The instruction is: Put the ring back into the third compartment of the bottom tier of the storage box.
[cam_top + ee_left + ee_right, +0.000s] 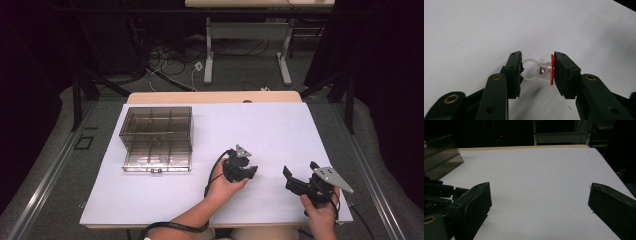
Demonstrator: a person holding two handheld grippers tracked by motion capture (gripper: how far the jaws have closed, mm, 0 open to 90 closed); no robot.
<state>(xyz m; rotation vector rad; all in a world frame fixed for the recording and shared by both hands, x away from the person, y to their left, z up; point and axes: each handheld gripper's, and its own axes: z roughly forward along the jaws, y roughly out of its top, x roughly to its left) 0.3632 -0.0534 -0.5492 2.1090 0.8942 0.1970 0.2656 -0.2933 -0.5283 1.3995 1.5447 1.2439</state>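
Left gripper [248, 171]: black body, grey three-cornered top plate, black trailing cable, jaws with brass-ringed pivots and small screw holes. Right gripper [300, 176]: black body, grey three-cornered plate with holes, blocky matte jaws. Forearms bare, no sleeves visible.

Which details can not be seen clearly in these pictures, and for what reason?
- The smoky transparent plastic compartment box: the high view is too small to show any contents; the right gripper view cuts it off at the left edge.
- The small clear plastic ring with a red-backed block, clamped in the left claw: both ends sit behind the black pads; in the high view it is too small.
- The open right claw: the bottom edge cuts off its body.
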